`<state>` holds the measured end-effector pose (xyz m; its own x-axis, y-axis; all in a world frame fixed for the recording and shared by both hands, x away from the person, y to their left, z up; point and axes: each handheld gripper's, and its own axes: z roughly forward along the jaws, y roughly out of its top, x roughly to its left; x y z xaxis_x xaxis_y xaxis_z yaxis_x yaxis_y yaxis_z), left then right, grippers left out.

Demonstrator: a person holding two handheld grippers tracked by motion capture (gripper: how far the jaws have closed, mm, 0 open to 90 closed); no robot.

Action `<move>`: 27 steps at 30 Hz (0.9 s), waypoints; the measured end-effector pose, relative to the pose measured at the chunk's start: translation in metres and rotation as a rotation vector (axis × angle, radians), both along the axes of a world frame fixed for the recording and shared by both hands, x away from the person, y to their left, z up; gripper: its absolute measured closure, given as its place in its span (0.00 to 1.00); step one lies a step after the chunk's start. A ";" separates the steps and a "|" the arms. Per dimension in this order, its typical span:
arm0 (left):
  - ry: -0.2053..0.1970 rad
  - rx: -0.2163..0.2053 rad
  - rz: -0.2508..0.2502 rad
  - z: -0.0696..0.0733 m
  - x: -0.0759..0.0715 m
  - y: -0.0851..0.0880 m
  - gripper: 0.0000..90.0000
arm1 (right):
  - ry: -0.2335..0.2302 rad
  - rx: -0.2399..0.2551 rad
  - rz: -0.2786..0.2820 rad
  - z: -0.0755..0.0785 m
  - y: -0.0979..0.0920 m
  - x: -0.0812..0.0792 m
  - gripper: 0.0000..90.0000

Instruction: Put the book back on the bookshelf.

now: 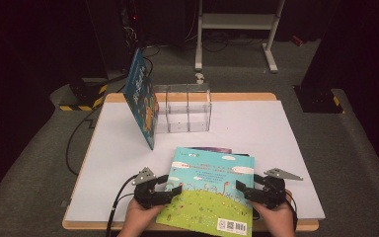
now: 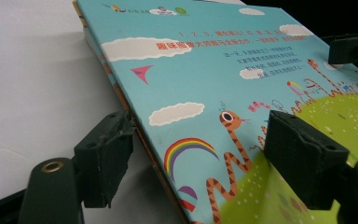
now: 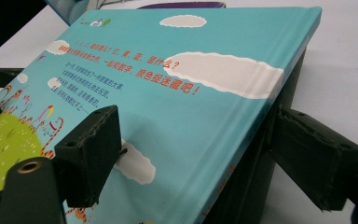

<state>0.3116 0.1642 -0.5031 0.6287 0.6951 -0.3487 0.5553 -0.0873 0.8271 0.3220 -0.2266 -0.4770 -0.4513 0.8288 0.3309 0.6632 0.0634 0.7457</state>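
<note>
While both hands sit at the near edge: the scene holds a stack of picture books and little else on the white sheet.

Worktop: a wooden worktop [image 1: 237, 97] covered by a white sheet [image 1: 256, 133], standing on grey carpet [image 1: 39, 163].

Room: dark all round; a white metal frame [image 1: 237, 22] stands on the floor beyond the far edge, black cables [image 1: 74, 143] trail over the carpet past the left claw's side, and yellow-black striped blocks [image 1: 86, 101] lie at the far left corner.

Top book: the blue-and-green picture book [image 1: 212, 190] lies between the two claws, on another book whose dark edge peeks out at its far side.

Left claw: the left claw [image 1: 170, 190] stands wide, one jaw below the book's left edge and one over the cover [image 2: 223, 93]; I cannot tell whether the pads press.

Right claw: the right claw [image 1: 244, 191] stands wide too, straddling the book's right edge [image 3: 242, 126], one jaw over the cover, one beside the spine.

Farther off: ahead of the left claw a second blue book [image 1: 142, 96] leans upright against a clear plastic box [image 1: 187, 108].
</note>
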 end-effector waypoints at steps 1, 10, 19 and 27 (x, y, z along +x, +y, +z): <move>-0.002 0.002 0.000 0.000 0.000 0.000 0.27 | 0.002 0.001 -0.001 0.000 0.000 0.000 0.17; 0.024 0.027 -0.016 -0.001 0.006 -0.010 0.29 | 0.007 -0.020 -0.001 0.008 0.004 0.012 0.20; -0.098 0.114 -0.017 0.018 0.018 -0.029 0.40 | -0.019 -0.103 0.044 0.019 0.018 0.061 0.24; -0.011 0.017 0.024 0.010 0.002 0.007 0.31 | -0.035 -0.097 0.023 0.010 -0.009 0.029 0.24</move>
<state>0.3137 0.1708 -0.4926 0.6155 0.7158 -0.3300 0.5480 -0.0877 0.8319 0.3510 -0.2352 -0.4670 -0.4807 0.8453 0.2333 0.6346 0.1517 0.7578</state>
